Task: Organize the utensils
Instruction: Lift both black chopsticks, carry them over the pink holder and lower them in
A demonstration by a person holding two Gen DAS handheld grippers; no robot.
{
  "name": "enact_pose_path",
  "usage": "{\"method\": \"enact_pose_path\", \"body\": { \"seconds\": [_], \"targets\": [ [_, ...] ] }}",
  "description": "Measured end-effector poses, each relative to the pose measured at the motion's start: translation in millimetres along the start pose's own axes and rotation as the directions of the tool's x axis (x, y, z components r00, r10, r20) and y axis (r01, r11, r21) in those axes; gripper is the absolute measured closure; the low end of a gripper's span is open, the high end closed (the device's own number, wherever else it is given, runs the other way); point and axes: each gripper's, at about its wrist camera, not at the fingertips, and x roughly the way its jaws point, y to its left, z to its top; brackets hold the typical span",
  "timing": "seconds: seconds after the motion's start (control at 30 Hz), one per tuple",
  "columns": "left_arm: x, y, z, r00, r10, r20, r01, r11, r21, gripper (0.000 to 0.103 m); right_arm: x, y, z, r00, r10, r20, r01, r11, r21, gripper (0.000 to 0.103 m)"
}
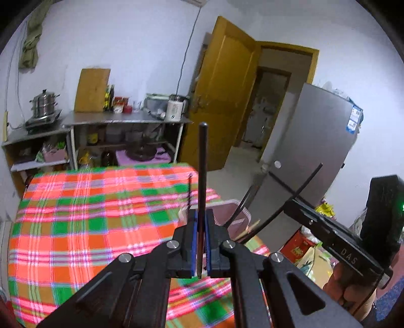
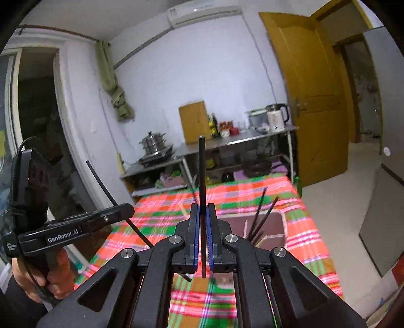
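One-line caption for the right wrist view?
Right gripper clamps a black chopstick above the plaid tablecloth.

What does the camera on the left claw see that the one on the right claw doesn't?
Only the left view: the grey fridge and the right claw from the side. Only the right view: the air conditioner, a dark doorway and the left claw. Both: each claw shut on a black chopstick, the checked tablecloth, the yellow door.

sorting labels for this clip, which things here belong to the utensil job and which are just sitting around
Part of the job:
- thin black chopstick in the left gripper
- thin black chopstick in the right gripper
- brownish rectangular plastic container holding more sticks

Just lying about:
- stacked steel steamer pot
- white electric kettle
- plaid tablecloth
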Motion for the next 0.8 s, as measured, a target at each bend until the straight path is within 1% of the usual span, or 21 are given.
{"method": "enact_pose_path", "body": {
  "seconds": [0.1, 0.23, 0.33, 0.47, 0.6, 0.8],
  "targets": [
    [8.4, -8.2, 13.2, 1.0, -0.002, 0.022, 0.002, 1.0, 0.015, 0.097, -3.0, -5.8, 10.9, 0.999, -0.024, 0.034, 0.024, 1.0, 0.0, 0.098],
    [26.7, -12.6, 22.6, 1.0, -0.001, 0.02, 0.0, 1.0, 0.024, 0.097, 2.6, -13.5, 18.8, 0.997, -0.046, 0.054, 0.046, 0.999, 0.007, 0.098],
    [39.8, -14.8, 23.7, 1.0, -0.001, 0.014, 0.0, 1.0, 0.027, 0.097, 10.6, -20.0, 19.1, 0.997, -0.057, 0.053, 0.057, 0.998, 0.014, 0.098],
    [56.4, -12.5, 19.1, 1.0, 0.005, 0.001, -0.005, 1.0, 0.03, 0.097, 21.5, -26.0, 15.4, 0.996, -0.074, 0.046, 0.074, 0.997, 0.014, 0.098],
    [73.9, -6.9, 9.0, 0.999, 0.012, -0.03, -0.011, 1.0, 0.023, 0.097, 32.6, -27.7, 8.3, 0.996, -0.084, 0.024, 0.084, 0.996, 0.008, 0.098],
    [91.7, -1.7, -4.0, 0.998, 0.015, -0.064, -0.014, 1.0, 0.021, 0.097, 45.4, -28.5, -9.7, 0.996, -0.092, -0.011, 0.092, 0.996, -0.016, 0.098]
  ]
}}
